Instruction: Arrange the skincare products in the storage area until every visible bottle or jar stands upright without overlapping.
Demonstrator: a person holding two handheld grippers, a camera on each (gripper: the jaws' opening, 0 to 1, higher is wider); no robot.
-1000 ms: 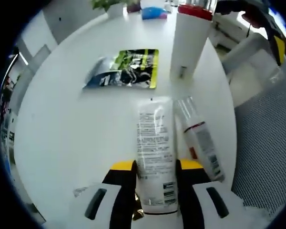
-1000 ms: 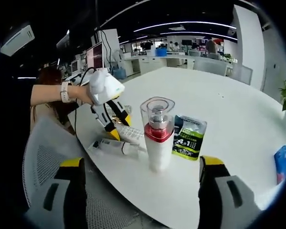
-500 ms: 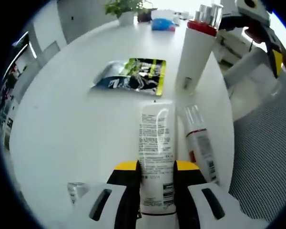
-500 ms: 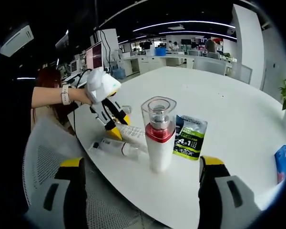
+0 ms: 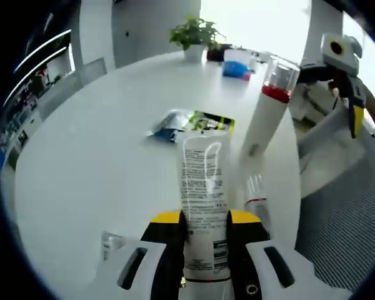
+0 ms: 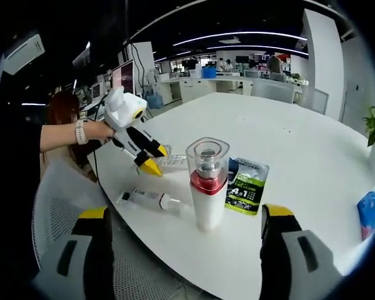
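Clearly the left gripper (image 5: 203, 228) pinches the white tube (image 5: 202, 181) near its lower end and carries it off the round table (image 5: 81, 162), so the long free end could swing or slip in the jaws when it is stood up. The right gripper (image 6: 184, 234) hangs spread and empty near the upright pump bottle (image 6: 207, 184). Close by lie a small spray bottle (image 6: 149, 199) on its side and a green sachet (image 6: 245, 186); either could crowd the spot where the tube lands, or the pump bottle could be knocked over.
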